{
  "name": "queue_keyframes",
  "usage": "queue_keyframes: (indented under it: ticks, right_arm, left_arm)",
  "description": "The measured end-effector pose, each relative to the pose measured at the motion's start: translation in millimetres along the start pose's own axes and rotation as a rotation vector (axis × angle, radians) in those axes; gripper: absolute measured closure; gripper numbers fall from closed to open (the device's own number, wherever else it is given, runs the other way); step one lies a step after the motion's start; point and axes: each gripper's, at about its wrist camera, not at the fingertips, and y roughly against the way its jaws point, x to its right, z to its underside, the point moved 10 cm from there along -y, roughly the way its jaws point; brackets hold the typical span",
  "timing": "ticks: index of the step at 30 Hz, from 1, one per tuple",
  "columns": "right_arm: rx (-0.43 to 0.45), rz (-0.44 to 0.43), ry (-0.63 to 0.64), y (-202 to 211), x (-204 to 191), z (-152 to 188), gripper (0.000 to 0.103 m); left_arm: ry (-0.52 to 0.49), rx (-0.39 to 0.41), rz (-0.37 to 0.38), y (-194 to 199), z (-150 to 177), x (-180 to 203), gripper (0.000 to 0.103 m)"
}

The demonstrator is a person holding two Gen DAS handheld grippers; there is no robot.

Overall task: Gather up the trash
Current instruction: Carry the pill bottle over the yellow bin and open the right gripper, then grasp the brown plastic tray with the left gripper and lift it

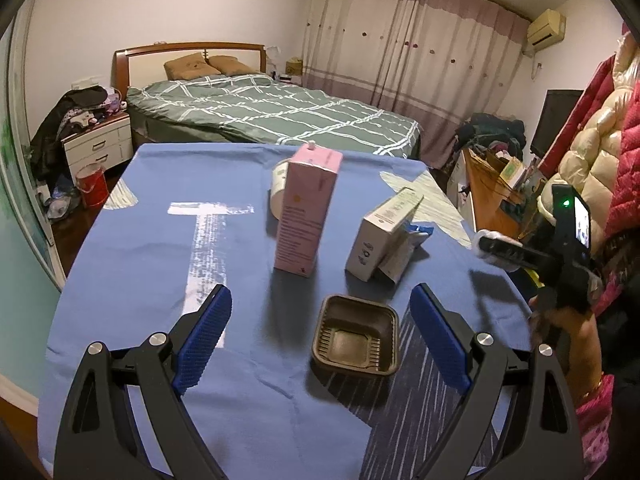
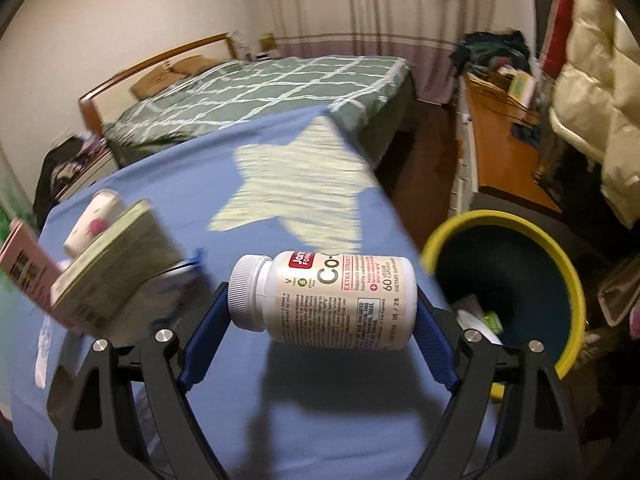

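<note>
Above the blue tablecloth, the right gripper pinches a white supplement bottle sideways, cap at one pad, base at the other, clear of the cloth; a yellow-rimmed bin stands just beside the table edge, some rubbish inside; the left gripper hangs spread wide and holds nothing, a brown plastic tray lying between its pads untouched; behind the tray stand a pink carton and a white box.

Glossy plastic bottle, matt cloth tablecloth
</note>
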Motion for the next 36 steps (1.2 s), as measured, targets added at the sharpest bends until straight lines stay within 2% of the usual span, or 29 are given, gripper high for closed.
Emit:
queue_keyframes:
  ticks: [10,15,17,20,28,36]
  right_arm:
    - [-0.032,0.135,-0.181,-15.9,108.8,-5.4,0.022]
    - [-0.056,0.175,-0.233,-23.8,138.4,2.1,0.022]
    - [-0.065,0.191,-0.253,-27.2,146.2,5.2,0.022]
    - [-0.067,0.186,-0.256,-28.4,149.0,5.6,0.017]
    - [-0.043,0.211,-0.230,-25.1,145.2,4.5,0.016]
    - [-0.040,0.207,-0.226,-21.5,145.1,5.1,0.016]
  left_arm:
    - [-0.028,-0.054,0.031,-17.4,14.9,20.0,0.014]
    - [-0.041,-0.078,0.031,-26.0,20.2,25.4,0.014]
    - [-0.042,-0.084,0.029,-28.6,21.2,26.1,0.014]
    - [-0.046,-0.095,0.027,-32.2,22.3,27.6,0.014]
    - [-0.072,-0.159,0.048,-51.1,37.1,35.1,0.014]
    - [-0.045,-0.232,0.044,-82.7,52.1,25.8,0.014]
